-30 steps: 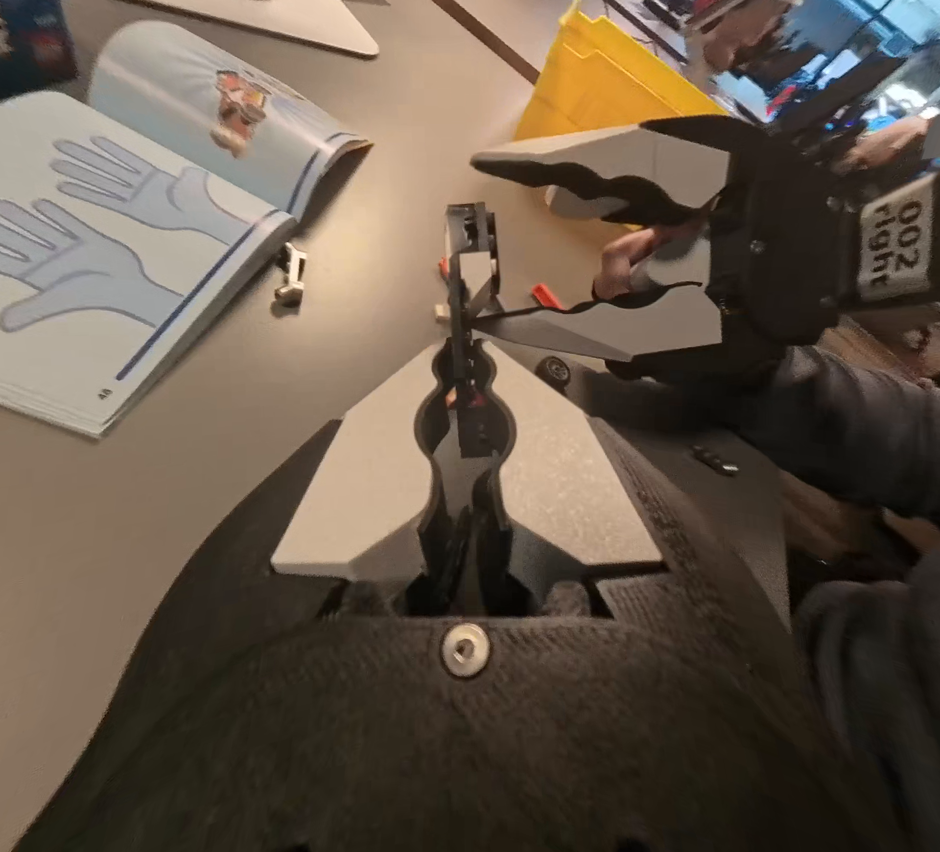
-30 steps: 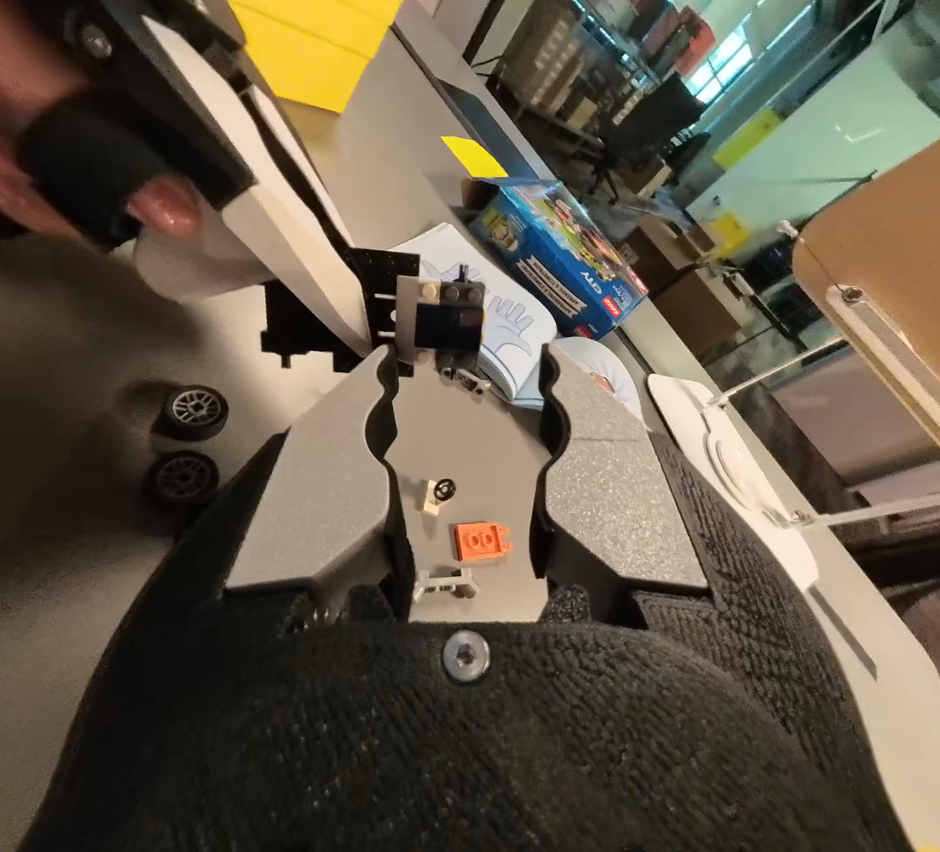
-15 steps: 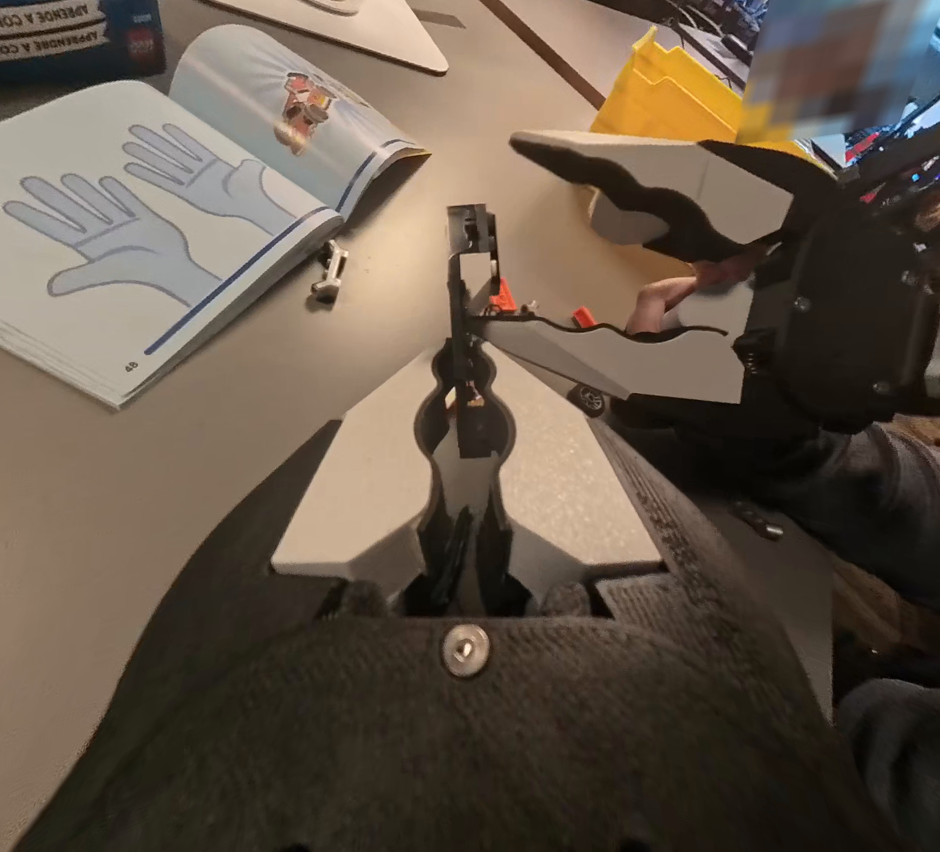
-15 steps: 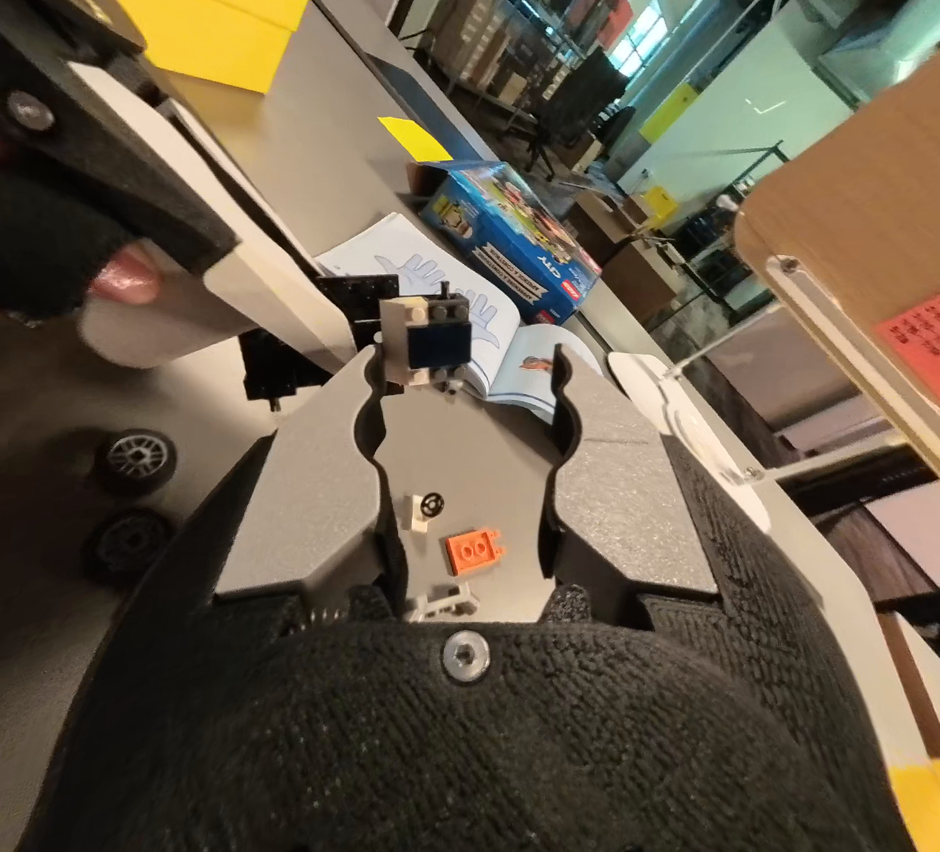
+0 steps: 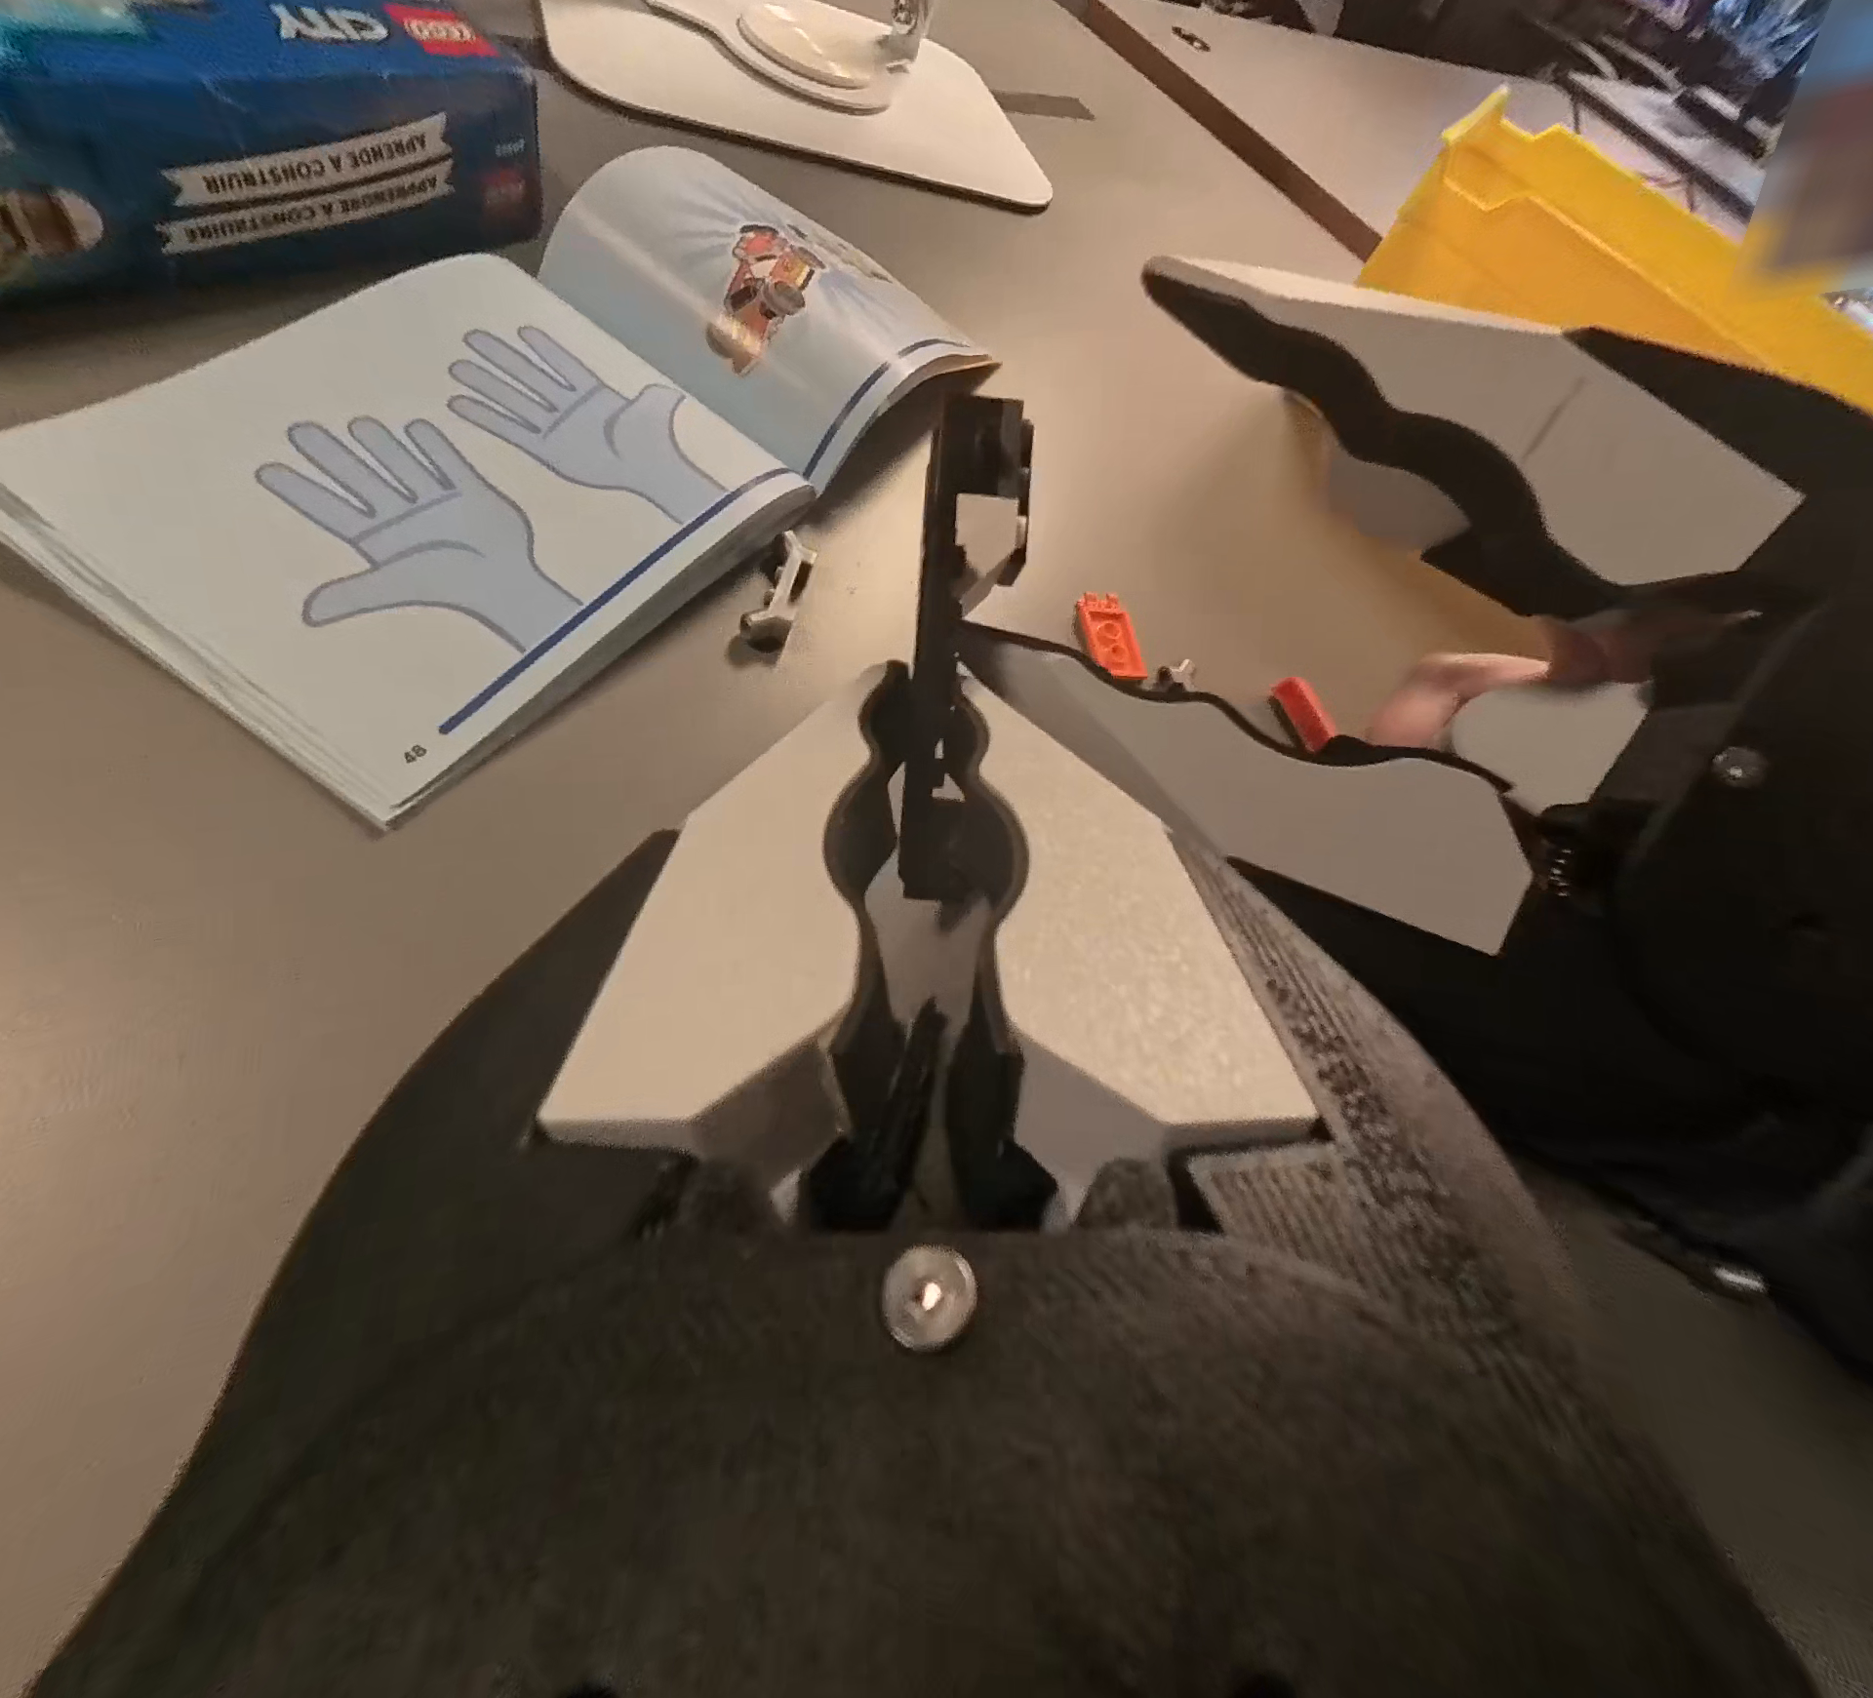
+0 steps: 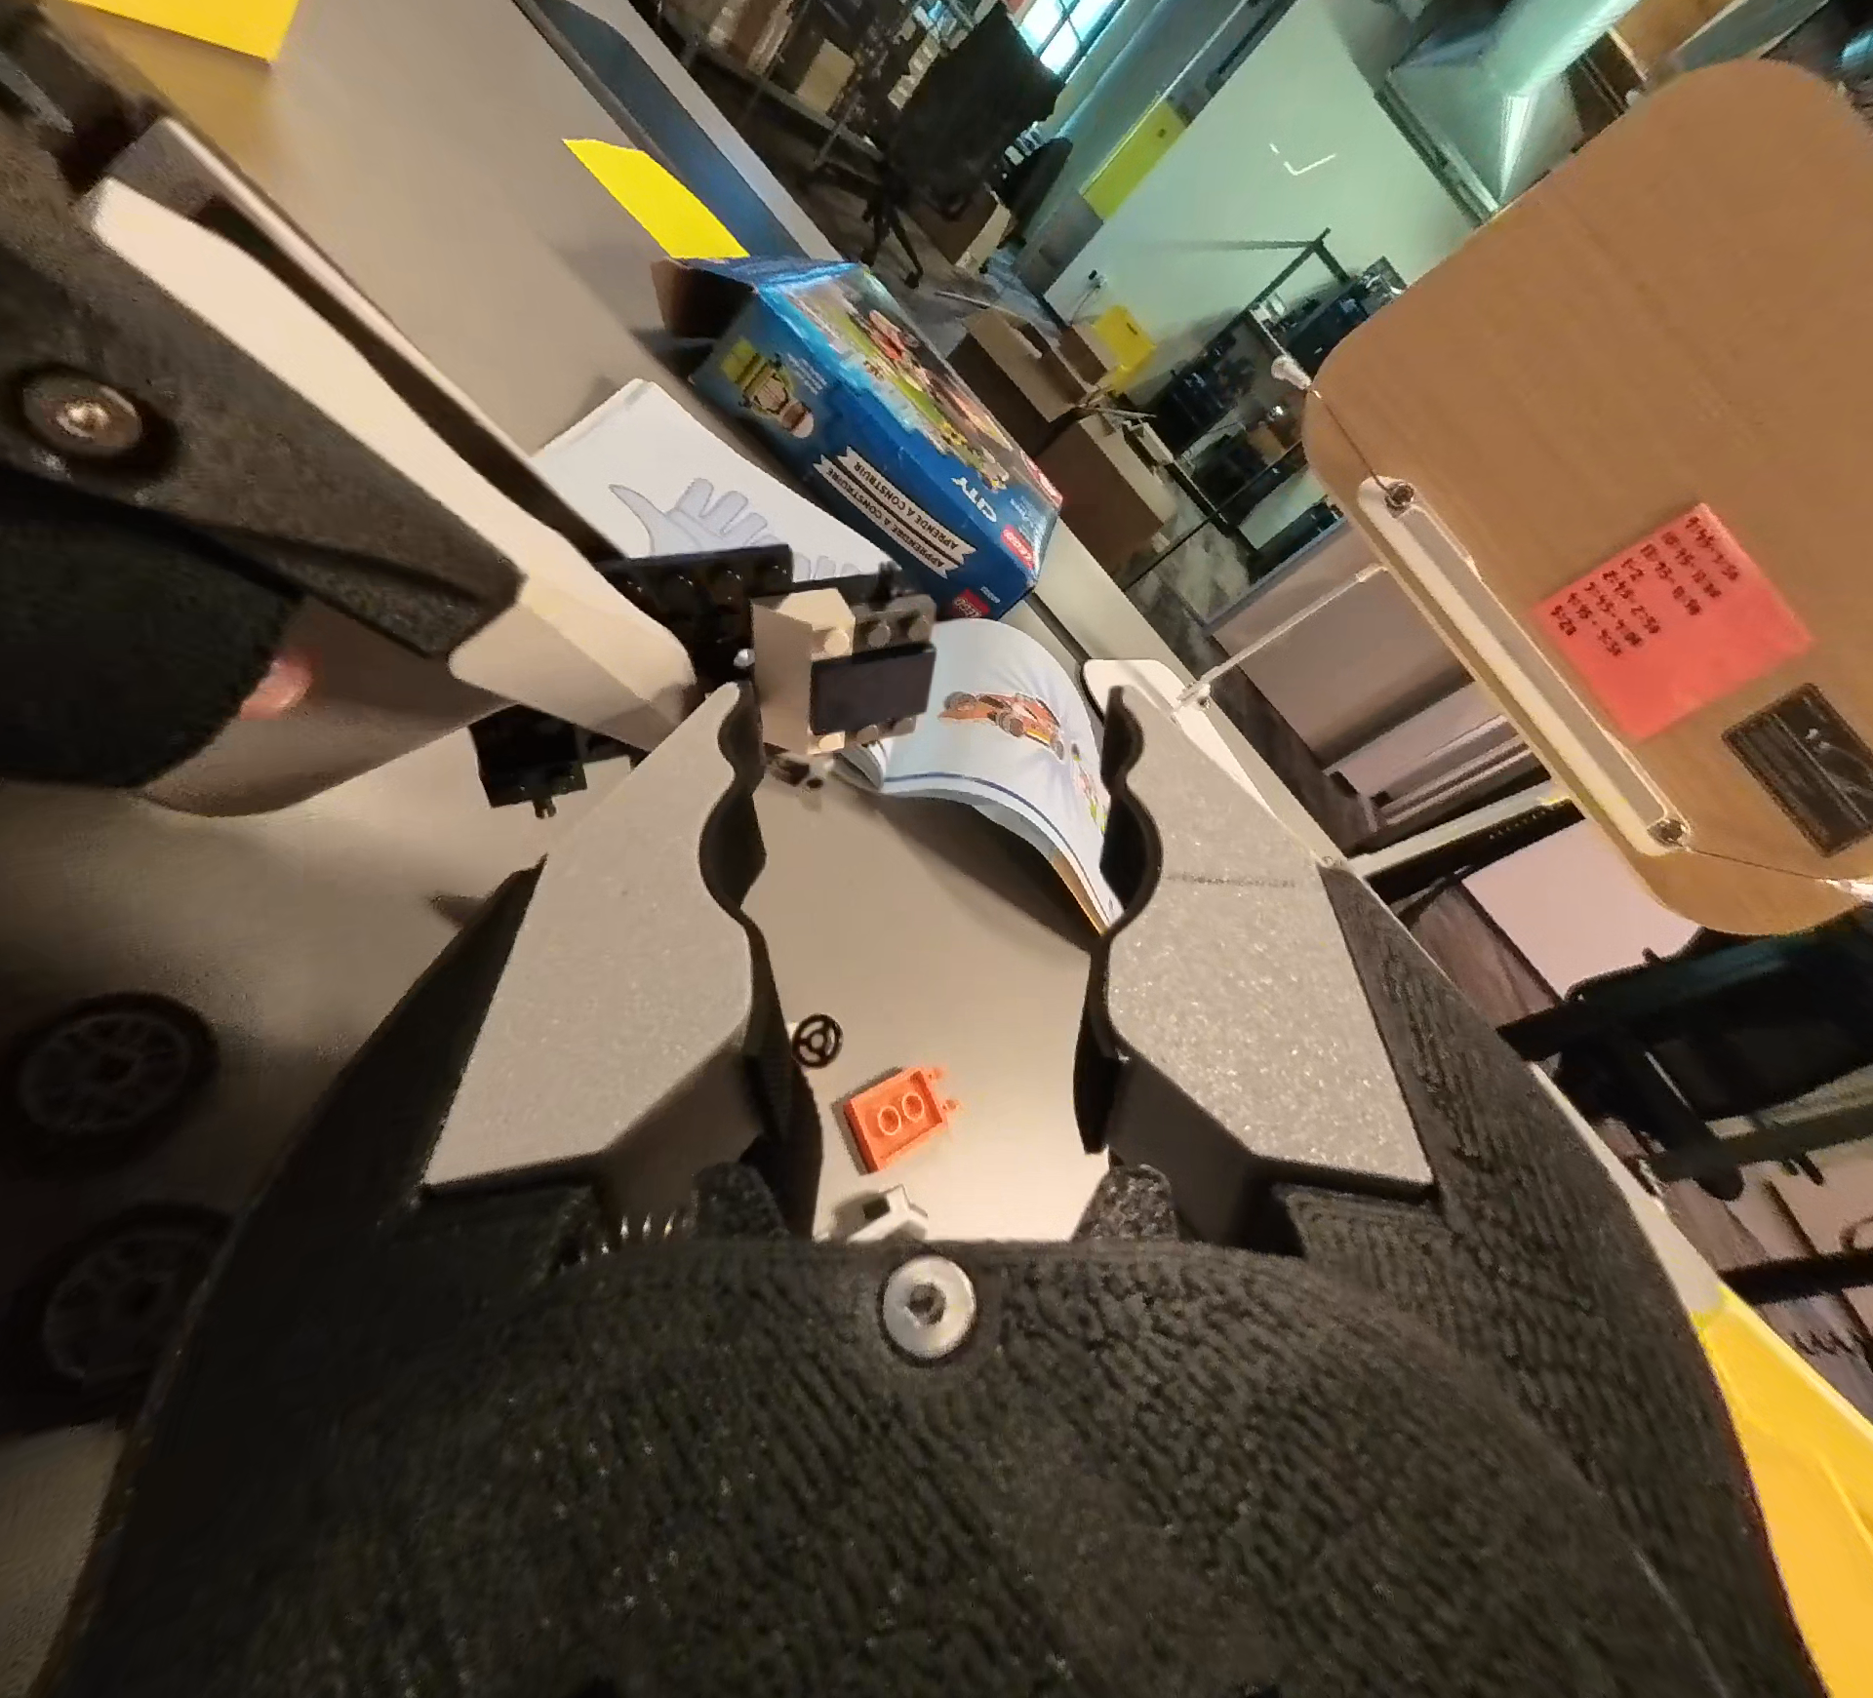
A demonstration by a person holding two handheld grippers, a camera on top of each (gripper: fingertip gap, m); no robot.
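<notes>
You have printed writing on the blue box [image 5: 233,79]: a brand mark and white banners of words along its side, seen again in the right wrist view [image 6: 892,454]. The open booklet [image 5: 405,514] carries a small page number at its lower corner. An orange-red sticker [image 6: 1667,621] with rows of dark figures and a black plate [image 6: 1799,763] of tiny print sit on the brown board [image 6: 1622,332]; both are too small to read.

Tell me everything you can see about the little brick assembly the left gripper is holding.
The brick assembly is a thin black studded plate held on edge above the grey table, clamped in the shut left gripper. White and dark grey pieces and a flat dark tile cling to the side facing the open right gripper, whose lower finger seems to touch it.
</notes>
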